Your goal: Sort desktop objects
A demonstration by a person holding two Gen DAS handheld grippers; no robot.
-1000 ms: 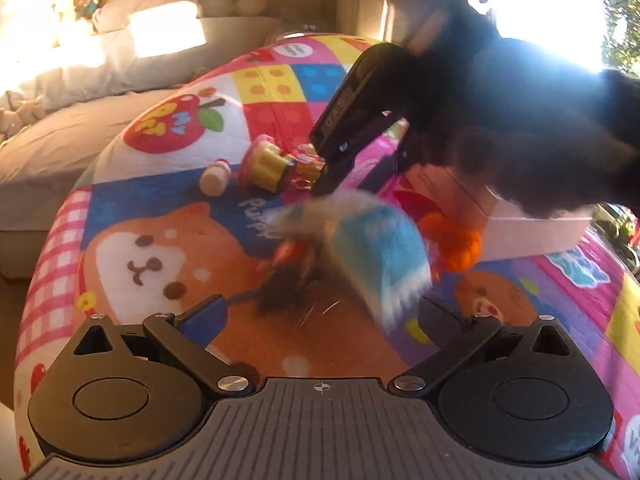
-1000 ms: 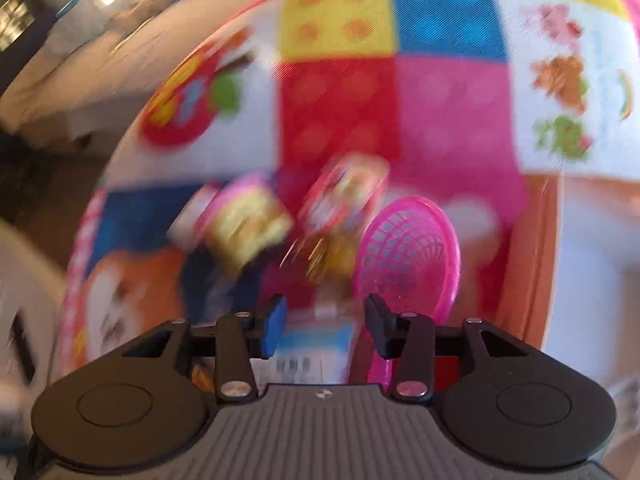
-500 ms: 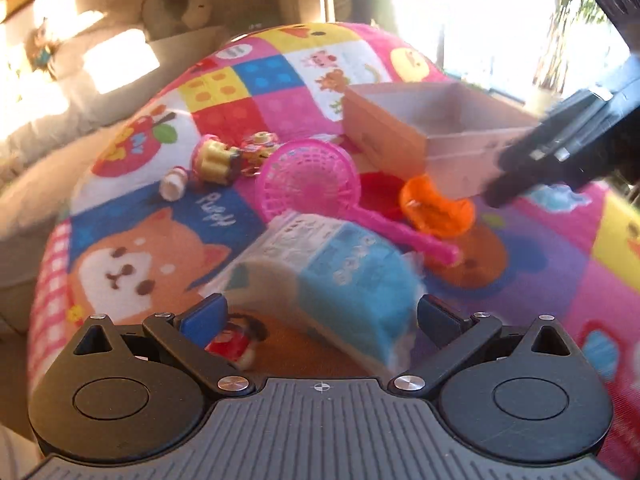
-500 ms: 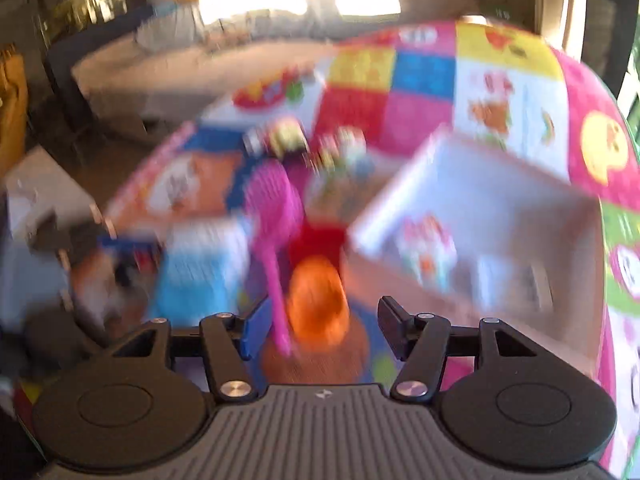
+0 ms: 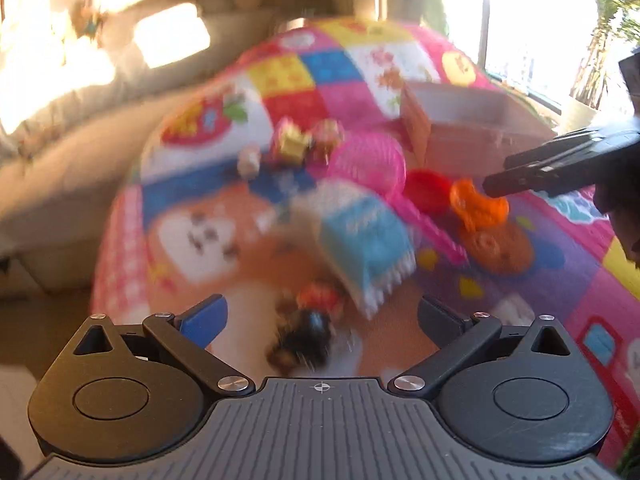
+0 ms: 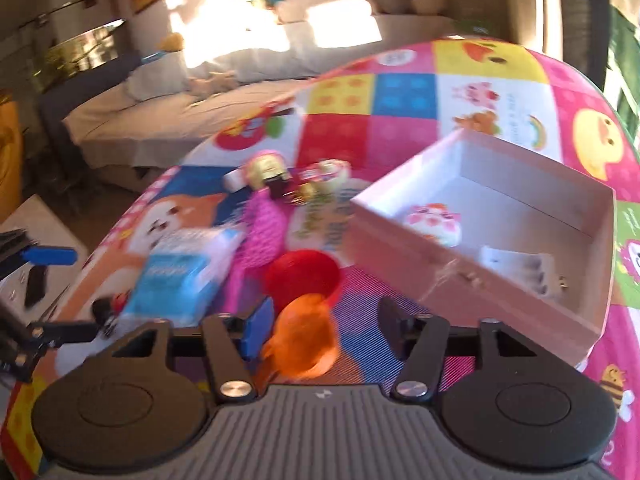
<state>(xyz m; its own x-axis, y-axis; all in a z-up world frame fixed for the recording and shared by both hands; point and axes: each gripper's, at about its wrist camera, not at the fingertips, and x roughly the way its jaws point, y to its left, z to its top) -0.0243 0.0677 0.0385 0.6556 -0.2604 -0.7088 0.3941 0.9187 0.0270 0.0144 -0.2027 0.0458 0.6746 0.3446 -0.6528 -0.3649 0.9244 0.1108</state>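
My right gripper (image 6: 322, 324) is open, its jaws on either side of an orange toy (image 6: 304, 340) next to a red cup (image 6: 302, 276); the orange toy also shows in the left wrist view (image 5: 478, 204). My left gripper (image 5: 320, 320) is open and empty above a small dark toy (image 5: 308, 332). A blue-and-white packet (image 5: 364, 236) lies just beyond it, also seen from the right (image 6: 180, 276). A pink net scoop (image 5: 368, 160) lies beside the packet. An open pink box (image 6: 492, 236) holds a round pink toy (image 6: 434, 220) and a white packet (image 6: 516, 272).
Several small toys (image 6: 276, 176) lie at the far side of the colourful play mat (image 6: 404, 96). A sofa (image 6: 192, 104) with cushions stands beyond the mat. The right gripper's body (image 5: 560, 160) reaches in from the right in the left wrist view.
Both grippers have pulled back from the packet. The right gripper swung right and came down over the orange toy. The left gripper backed away; the dark toy now lies between its fingers.
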